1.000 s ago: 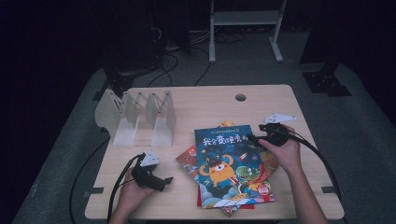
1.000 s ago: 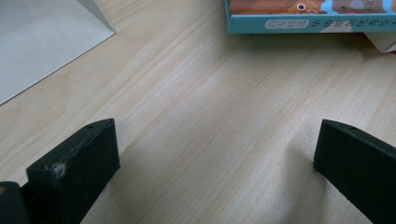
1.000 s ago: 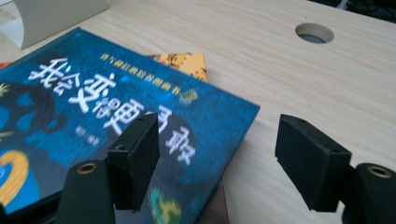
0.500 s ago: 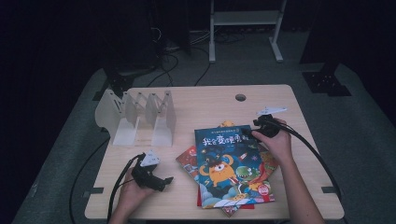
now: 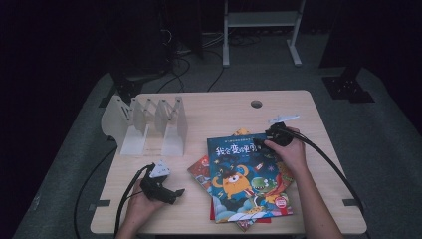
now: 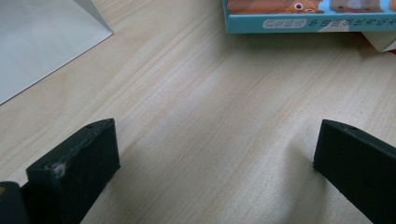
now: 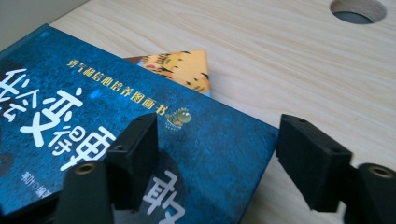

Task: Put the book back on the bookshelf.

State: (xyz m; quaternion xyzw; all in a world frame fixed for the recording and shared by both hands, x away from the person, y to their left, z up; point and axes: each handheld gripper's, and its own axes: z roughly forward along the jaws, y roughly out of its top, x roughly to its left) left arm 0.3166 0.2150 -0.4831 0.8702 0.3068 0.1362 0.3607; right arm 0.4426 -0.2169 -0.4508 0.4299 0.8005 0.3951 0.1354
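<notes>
At nine o'clock on the wooden table [image 5: 298,107] stands a white slotted book rack [image 5: 149,127], its dividers upright and its slots unfilled, which suggests it is where the books are meant to go.

At about seven o'clock the left gripper [image 5: 175,193] rests low over bare wood, its nose pointing toward three o'clock at the books. In the left gripper view [image 6: 215,154] its jaws stand wide apart with only tabletop between them, holding nothing; it looks parked out of the way, perhaps ready to steady the pile.

From the centre toward five o'clock lies a stack of picture books. The top one, a blue monster picture book [image 5: 246,177], lies flat and face up, skewed over an orange book [image 7: 187,70] whose corner pokes out at the far edge, and a red book [image 5: 201,169] showing at its left.

At three o'clock the right gripper [image 5: 259,143] sits at the blue book's far right corner. In the right gripper view [image 7: 215,149] its jaws are partly open and have just narrowed slightly, straddling that corner: one jaw over the cover, the other over bare table beyond the edge. The pads do not press on the book, so nothing is held yet. Working at a corner probably gives the jaws an edge to lift.
</notes>
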